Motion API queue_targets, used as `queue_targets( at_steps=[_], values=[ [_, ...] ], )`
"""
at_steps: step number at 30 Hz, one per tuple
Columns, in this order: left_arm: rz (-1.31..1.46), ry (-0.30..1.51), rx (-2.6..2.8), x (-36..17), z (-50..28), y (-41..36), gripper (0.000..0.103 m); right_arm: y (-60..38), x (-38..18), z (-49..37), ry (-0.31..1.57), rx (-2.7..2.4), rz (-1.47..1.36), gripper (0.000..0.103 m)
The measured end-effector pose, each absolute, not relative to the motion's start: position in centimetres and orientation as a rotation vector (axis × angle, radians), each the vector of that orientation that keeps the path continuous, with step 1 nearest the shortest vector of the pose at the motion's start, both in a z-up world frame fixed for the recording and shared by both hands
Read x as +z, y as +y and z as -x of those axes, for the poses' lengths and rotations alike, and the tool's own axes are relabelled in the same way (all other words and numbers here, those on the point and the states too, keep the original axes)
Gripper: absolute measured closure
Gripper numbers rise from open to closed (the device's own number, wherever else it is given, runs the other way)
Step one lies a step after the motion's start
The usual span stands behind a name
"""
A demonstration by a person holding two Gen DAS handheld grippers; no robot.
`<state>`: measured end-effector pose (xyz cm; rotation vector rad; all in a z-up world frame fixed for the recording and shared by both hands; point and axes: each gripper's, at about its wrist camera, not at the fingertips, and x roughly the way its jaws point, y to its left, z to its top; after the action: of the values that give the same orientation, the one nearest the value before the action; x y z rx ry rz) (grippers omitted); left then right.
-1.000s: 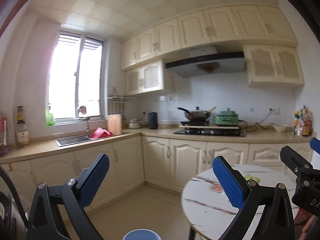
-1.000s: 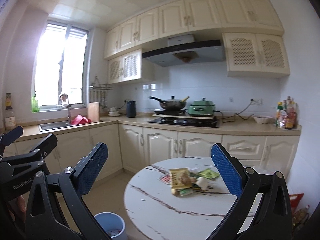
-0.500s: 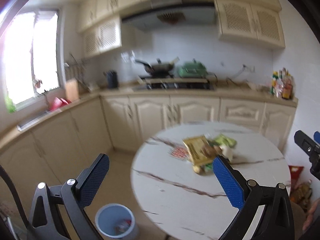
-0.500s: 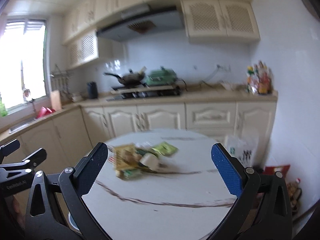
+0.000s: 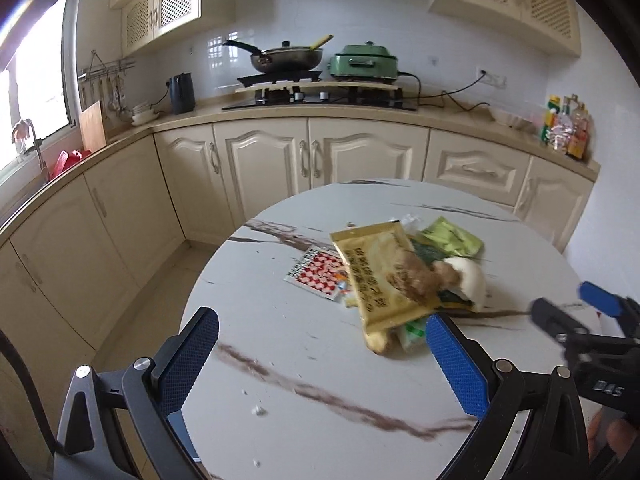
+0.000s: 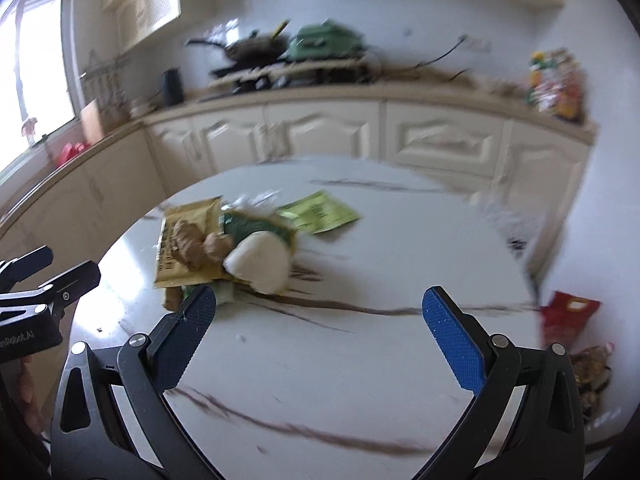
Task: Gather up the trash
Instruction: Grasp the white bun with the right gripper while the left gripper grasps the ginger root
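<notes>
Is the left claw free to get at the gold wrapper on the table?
Probably yes. The left claw is open, and the gold wrapper lies on top of the pile just ahead, nothing between them.

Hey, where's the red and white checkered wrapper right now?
In the left wrist view, the checkered wrapper lies flat on the round table, at the left edge of the trash pile, partly tucked under the gold packet.

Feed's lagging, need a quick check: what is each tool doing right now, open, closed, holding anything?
Left tool: open, empty, above the table.
Right tool: open, empty, near the trash pile.
</notes>
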<state>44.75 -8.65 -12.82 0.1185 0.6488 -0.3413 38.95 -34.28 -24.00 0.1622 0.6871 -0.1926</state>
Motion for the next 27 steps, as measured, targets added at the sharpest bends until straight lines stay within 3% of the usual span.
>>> queue_targets(
  at_steps=[8,11,13,15,17,23,27],
  values=[
    [-0.129,0.649,-0.353,-14.2,-46.1,-9.6,0.001,-35.0,-27.1,-46.2,0.79,-0.074,-0.269,0.0],
    [-0.139,0.653,-0.396,-14.9,-46.1,-10.8,0.001,-35.9,-28.2,-47.4,0.825,-0.055,-0.335,0.005],
    [-0.152,0.66,-0.427,-15.0,-46.2,-11.7,0.001,-36.0,-28.7,-47.9,0.842,-0.04,-0.343,0.016],
    [-0.156,0.666,-0.461,-15.0,-46.5,-12.6,0.001,-36.4,-29.1,-47.9,0.841,0.009,-0.37,0.037],
    [-0.155,0.676,-0.477,-15.0,-46.4,-13.3,0.001,-36.7,-29.3,-48.0,0.856,0.015,-0.372,0.048],
    [-0.183,0.69,-0.487,-14.9,-45.8,-14.8,0.001,-37.6,-30.4,-48.4,0.898,-0.026,-0.346,0.046],
    [-0.221,0.723,-0.534,-15.5,-45.4,-16.7,0.001,-37.4,-30.2,-48.0,0.899,-0.064,-0.281,0.051]
  ],
)
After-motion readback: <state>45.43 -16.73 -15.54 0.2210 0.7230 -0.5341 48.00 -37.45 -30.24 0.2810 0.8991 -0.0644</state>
